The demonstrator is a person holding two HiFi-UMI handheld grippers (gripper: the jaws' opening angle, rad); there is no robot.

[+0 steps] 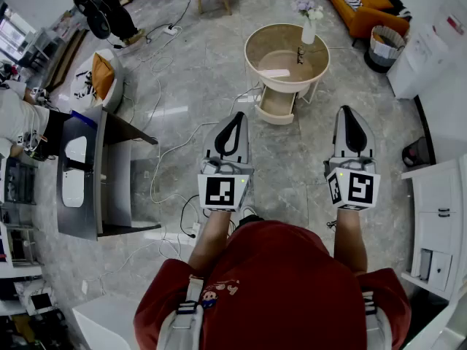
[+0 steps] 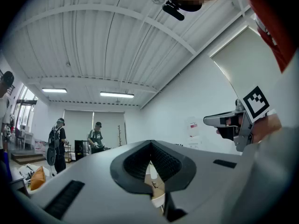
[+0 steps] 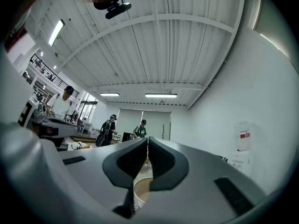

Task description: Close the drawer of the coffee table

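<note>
Drawer point(image 1: 277, 106) of coffee table point(image 1: 249, 55) open; L gripper point(image 1: 237, 117) & R gripper point(image 1: 349, 111) jaws pressed together, empty

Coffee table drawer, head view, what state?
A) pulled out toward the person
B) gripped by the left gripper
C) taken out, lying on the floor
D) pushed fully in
A: the drawer sticks out from under the round coffee table on the side facing the person, with its inside open to view.

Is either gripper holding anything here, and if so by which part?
Nothing is held: the left gripper and the right gripper are both shut with nothing between the jaws, short of the open drawer.
</note>
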